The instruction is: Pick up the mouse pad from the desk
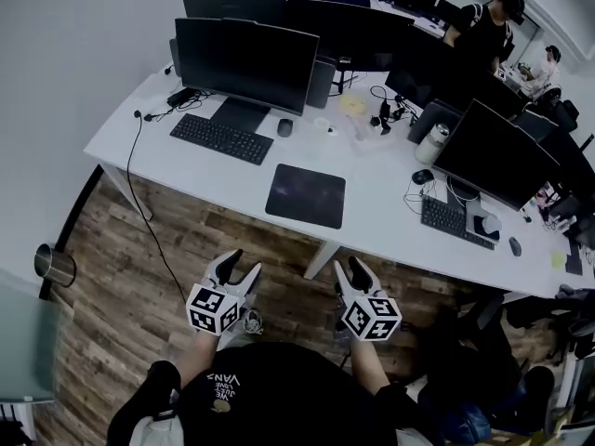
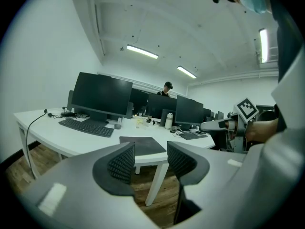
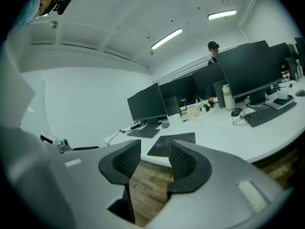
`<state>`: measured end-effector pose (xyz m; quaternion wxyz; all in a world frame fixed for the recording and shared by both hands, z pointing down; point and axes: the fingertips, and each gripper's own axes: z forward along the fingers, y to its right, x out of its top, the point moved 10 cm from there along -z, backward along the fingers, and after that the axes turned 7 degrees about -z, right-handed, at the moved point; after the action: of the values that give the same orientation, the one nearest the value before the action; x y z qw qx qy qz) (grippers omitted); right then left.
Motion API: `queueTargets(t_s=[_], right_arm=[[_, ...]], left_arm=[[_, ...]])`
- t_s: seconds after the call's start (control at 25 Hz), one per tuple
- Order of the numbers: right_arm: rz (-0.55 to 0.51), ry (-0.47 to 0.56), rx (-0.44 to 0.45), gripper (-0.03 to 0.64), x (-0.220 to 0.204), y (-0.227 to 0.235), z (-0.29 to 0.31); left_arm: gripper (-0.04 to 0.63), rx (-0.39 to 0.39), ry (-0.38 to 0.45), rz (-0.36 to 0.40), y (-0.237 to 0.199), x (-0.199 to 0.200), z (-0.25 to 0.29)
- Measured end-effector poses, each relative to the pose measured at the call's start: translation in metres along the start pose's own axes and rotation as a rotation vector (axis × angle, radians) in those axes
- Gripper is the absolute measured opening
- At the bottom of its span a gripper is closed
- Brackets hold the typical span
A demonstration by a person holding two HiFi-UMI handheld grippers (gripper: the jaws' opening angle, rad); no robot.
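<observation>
Left gripper view looks along the left gripper (image 2: pixel 150 159): its jaws stand apart and nothing sits between the ridged pads (image 2: pixel 121 163). In the right gripper view the right gripper (image 3: pixel 155 159) is released in the same way, with only the wooden floor (image 3: pixel 147 185) showing through the gap. In the head view both grippers are held side by side in front of the person, over the floor and short of the near edge of the white desk (image 1: pixel 223 184); neither touches anything.

The mouse pad (image 1: pixel 306 195), dark and rectangular, lies flat on the desk just inside that near edge, ahead of both grippers and apart from them. Beyond it to the left are a black keyboard (image 1: pixel 221 138), a dark mouse (image 1: pixel 284 127) and a large monitor (image 1: pixel 246 63). To the right stand a second monitor (image 1: pixel 493 165), with its own keyboard (image 1: pixel 456 221) and a mouse (image 1: pixel 423 177) amid loose cables.

A white bottle (image 1: pixel 431 144) stands upright beside the second monitor; its top is closed and its contents cannot be seen. A round metal bin (image 1: pixel 54 265) stands on the floor at the far left, well apart from the desk leg; what lies inside cannot be made out. Two people (image 1: pixel 488 31) are at the far desks.
</observation>
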<state>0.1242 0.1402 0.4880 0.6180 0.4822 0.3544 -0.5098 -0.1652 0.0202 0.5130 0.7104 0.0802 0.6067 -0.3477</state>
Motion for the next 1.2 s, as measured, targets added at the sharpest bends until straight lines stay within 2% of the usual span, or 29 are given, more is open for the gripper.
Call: queueTargets(t_s=[0.24,0.44,0.72,0.96,1.2], right_arm=[[0.036,0.007,-0.049,0.172,0.01,-0.01,0.055],[0.059,0.012,-0.099,0.172,0.012,-0.015,0.082],[0.065,-0.021,-0.12,0.172,0.013,-0.002,0.106],[0.033,-0.076,-0.078,0.172,0.021,0.029,0.14],[-0.023,-0.13,-0.018,0.172,0.038,0.069,0.178]], left_arm=[[0.186,-0.029,-0.052,0.008,-0.058,0.022,0.031],[0.187,-0.083,-0.084,0.018,-0.091,0.034,0.058],[0.187,-0.116,-0.12,-0.008,-0.102,0.036,0.09],[0.187,-0.073,-0.137,-0.031,-0.103,0.033,0.116],[0.187,0.017,-0.159,-0.073,-0.097,0.023,0.142]])
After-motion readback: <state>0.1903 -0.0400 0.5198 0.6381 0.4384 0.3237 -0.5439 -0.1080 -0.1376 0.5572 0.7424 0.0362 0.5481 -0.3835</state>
